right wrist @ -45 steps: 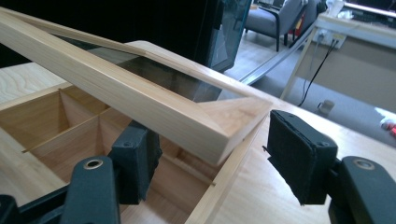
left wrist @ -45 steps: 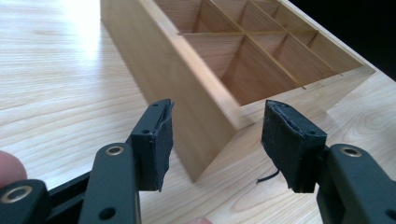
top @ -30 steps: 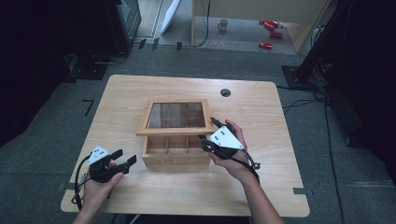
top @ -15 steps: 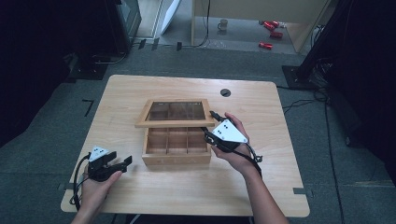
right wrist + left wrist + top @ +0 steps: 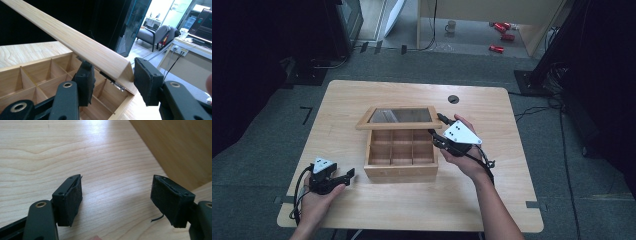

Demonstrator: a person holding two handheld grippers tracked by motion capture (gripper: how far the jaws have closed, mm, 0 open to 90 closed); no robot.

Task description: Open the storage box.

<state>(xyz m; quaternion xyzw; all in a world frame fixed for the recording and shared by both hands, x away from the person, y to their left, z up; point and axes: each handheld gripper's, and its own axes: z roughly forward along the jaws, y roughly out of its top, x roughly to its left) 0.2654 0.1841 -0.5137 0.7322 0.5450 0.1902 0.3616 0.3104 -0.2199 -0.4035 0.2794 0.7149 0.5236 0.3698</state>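
Your right gripper (image 5: 112, 82) straddles the glass-paned lid (image 5: 399, 118) of the pale wooden box (image 5: 401, 152), jaws apart around its corner. Your left gripper (image 5: 116, 200) rests low on the grained tabletop (image 5: 75, 152), jaws wide.

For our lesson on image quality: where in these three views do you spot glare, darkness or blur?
Left gripper view: glare on the table. Right gripper view: bright, washed-out room behind the box lid. High view: dark surroundings, soft focus overall.

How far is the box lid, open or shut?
Partly open. The lid is tilted up off the box, showing empty compartments; the right gripper straddles its corner.
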